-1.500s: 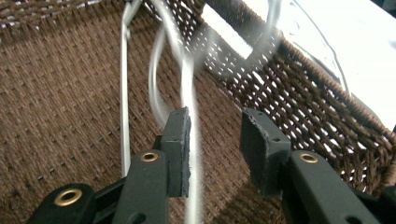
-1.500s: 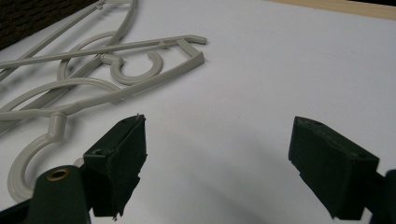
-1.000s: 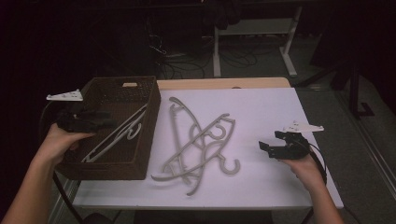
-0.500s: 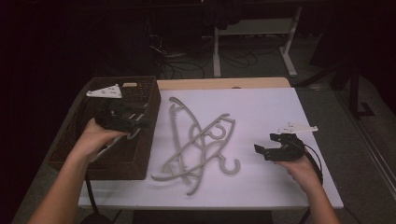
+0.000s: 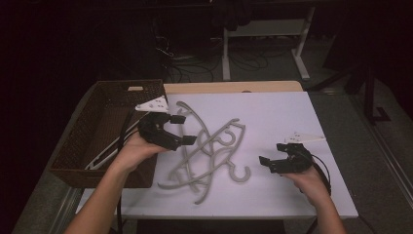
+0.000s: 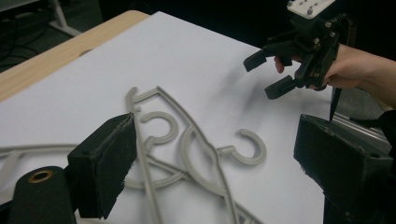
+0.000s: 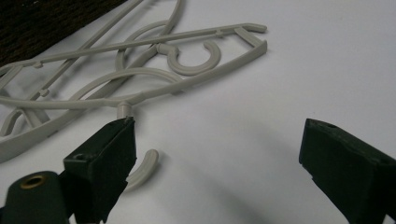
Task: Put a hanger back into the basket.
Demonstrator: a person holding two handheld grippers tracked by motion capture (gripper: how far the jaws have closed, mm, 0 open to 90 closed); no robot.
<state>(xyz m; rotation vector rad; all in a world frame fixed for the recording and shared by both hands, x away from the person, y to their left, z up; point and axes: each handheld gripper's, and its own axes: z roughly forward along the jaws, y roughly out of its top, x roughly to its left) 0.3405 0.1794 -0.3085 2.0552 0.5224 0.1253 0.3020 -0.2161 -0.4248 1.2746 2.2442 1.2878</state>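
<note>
My right tongs hang spread and empty above the white table, just right of the tangled grey hangers. My left tongs hang spread over the pile's left edge, the wicker basket beside them holding another hanger.

Grey plastic hangers lie tangled flat on the white table; another rests in the basket.

A tangle of hangers lies mid-counter. The basket sits at the counter's left edge, one hanger lying in it. The left gripper hangs between basket and tangle; the right gripper right of the tangle.
</note>
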